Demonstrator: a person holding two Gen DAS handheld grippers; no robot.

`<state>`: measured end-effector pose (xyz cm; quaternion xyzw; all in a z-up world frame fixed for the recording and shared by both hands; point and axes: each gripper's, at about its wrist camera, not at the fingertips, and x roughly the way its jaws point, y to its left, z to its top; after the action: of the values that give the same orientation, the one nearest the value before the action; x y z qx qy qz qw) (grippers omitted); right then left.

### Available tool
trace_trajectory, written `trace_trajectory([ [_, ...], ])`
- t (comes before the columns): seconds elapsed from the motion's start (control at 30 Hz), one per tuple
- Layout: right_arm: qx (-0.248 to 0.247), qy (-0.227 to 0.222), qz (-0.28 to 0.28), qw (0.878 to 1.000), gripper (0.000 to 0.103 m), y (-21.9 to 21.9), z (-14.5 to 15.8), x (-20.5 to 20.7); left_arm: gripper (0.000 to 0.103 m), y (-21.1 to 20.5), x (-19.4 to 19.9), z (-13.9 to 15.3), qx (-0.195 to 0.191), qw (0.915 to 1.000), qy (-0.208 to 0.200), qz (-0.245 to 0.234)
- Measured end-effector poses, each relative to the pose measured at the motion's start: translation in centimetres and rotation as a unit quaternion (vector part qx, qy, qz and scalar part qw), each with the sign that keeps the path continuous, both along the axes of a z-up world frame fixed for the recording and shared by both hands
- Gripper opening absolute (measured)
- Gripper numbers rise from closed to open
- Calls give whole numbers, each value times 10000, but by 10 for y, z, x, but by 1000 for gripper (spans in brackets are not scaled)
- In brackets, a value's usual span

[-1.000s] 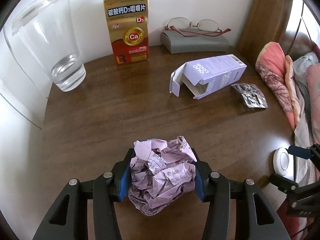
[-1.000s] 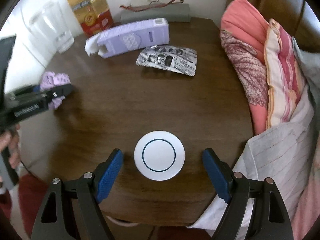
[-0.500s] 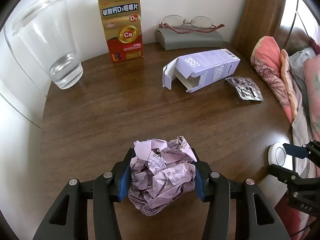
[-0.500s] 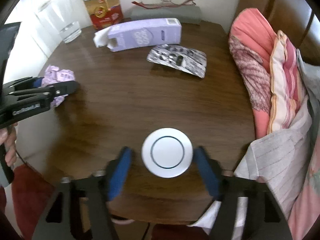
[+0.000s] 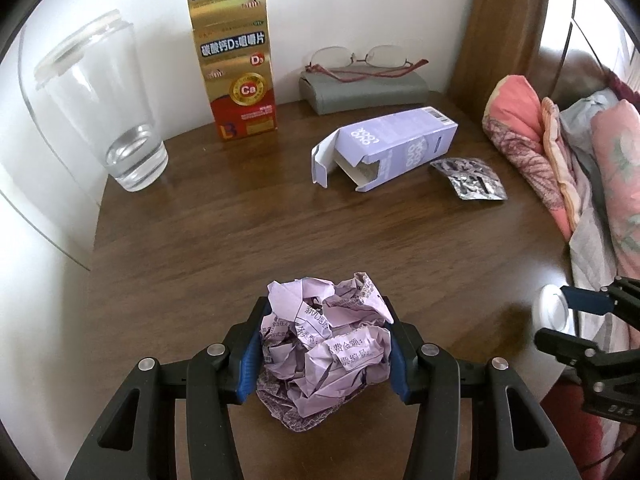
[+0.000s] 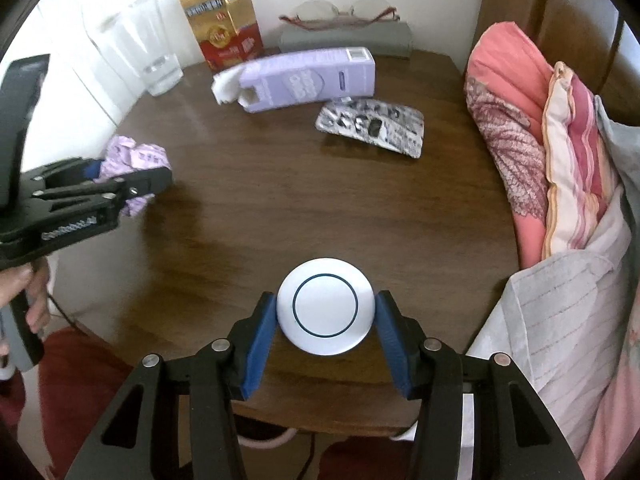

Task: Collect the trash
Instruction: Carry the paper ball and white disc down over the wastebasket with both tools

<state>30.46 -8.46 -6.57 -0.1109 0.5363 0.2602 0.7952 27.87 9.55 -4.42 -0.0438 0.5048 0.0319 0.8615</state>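
Note:
My left gripper (image 5: 325, 350) is shut on a crumpled ball of purple printed paper (image 5: 324, 348), held just above the brown wooden table (image 5: 240, 232); it also shows in the right wrist view (image 6: 132, 160). My right gripper (image 6: 326, 314) has closed on a round white disc (image 6: 326, 306) at the table's front edge; both blue pads touch its sides. An opened purple carton (image 5: 392, 152) lies on its side at the back, also seen in the right wrist view (image 6: 300, 80). A used silver blister pack (image 5: 470, 178) lies beside it, also seen in the right wrist view (image 6: 372, 126).
At the back stand a clear glass (image 5: 108, 120) with a little water, a gold and red calcium box (image 5: 236, 52), and glasses (image 5: 360, 60) on a grey case (image 5: 368, 94). Pink and striped bedding (image 6: 560, 184) presses against the table's right side.
My right gripper has closed from wide open onto the white disc. My left gripper has kept its hold on the paper ball and drawn back slightly from the table's far items.

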Motion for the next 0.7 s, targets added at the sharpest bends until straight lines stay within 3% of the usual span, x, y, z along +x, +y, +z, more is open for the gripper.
trace_trajectory([
  [0.27, 613, -125, 92, 9980, 49, -15, 39, -26, 53, -3, -27, 16, 4, 10000, -82, -6],
  [0.37, 583, -179, 184, 9980, 49, -17, 47, -41, 53, -7, -47, 26, 5, 9999, -162, 13],
  [0.57, 777, -99, 241, 9966, 49, -23, 50, -71, 53, -21, -107, 41, 79, 9997, -243, 67],
  [0.7, 1237, 64, 333, 9917, 49, -31, 52, -100, 53, -30, -148, 44, 100, 9995, -250, 189],
])
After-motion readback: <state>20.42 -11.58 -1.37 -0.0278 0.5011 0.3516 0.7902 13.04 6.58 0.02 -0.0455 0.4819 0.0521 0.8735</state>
